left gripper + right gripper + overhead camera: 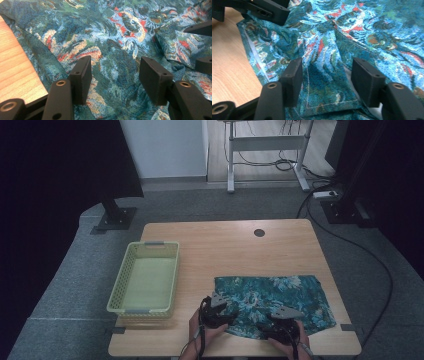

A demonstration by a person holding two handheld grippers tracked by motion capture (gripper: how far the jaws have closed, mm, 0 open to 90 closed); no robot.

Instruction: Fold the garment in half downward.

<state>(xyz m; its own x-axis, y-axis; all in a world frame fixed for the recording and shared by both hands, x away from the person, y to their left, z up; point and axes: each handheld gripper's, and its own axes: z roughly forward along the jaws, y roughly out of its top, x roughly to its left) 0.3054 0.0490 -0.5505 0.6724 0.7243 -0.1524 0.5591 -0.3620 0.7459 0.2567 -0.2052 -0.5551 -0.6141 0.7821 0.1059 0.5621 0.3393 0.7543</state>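
Observation:
A teal floral cloth (280, 297) lies spread on the near right part of the wooden table (225, 245). My left gripper (222, 310) rests at the cloth's near left edge, open over the fabric (120, 45), with nothing between its jaws. My right gripper (280, 322) sits at the cloth's near edge, open above a stitched, folded corner (327, 85). In the right gripper view the left gripper (262, 10) shows at the top left. In the left gripper view the right gripper's fingertips (200, 28) reach in from the right edge.
A pale green plastic basket (145, 277) stands empty on the left side of the table. A round cable hole (259, 232) is near the far edge. Beyond the table are a desk frame (265, 145) and cables (350, 240) on the floor.

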